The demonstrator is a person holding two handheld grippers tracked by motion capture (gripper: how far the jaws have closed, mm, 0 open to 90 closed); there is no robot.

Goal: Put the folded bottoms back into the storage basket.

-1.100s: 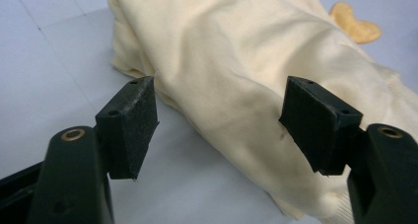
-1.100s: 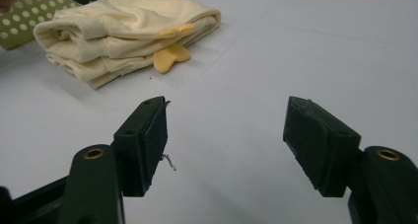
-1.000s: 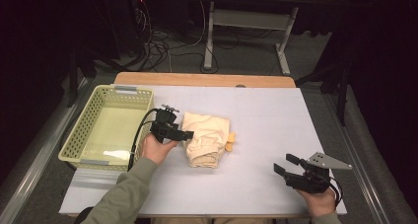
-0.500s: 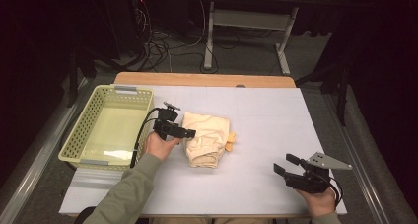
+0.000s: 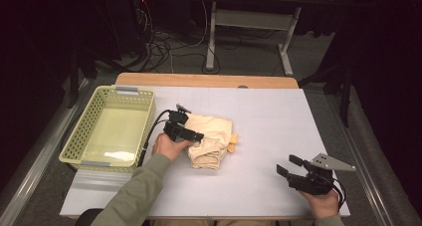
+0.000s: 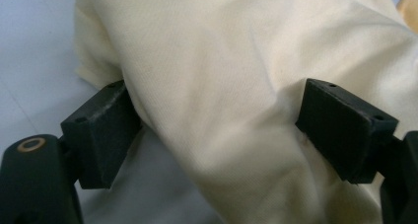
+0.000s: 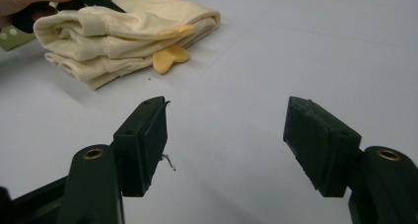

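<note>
A folded cream garment (image 5: 211, 141) with a small yellow part (image 5: 232, 141) lies mid-table. My left gripper (image 5: 196, 136) reaches onto its left side from the basket side. In the left gripper view the jaws straddle a thick fold of the garment (image 6: 236, 86). They have just been opening, and the left gripper (image 6: 217, 86) is open with the cloth between its pads. My right gripper (image 5: 288, 165) rests at the front right of the table, open with nothing in it. In its own view the right gripper (image 7: 226, 105) points at the garment (image 7: 128, 26), well short of it.
A pale green mesh basket (image 5: 149, 116) stands at the table's left, close beside my left hand. The white table top (image 5: 268, 116) stretches bare between the garment and my right gripper. Cables and desk legs lie on the floor beyond the far edge.
My left hand has shifted a little to the right, further onto the garment. My right gripper has stayed where it was.
</note>
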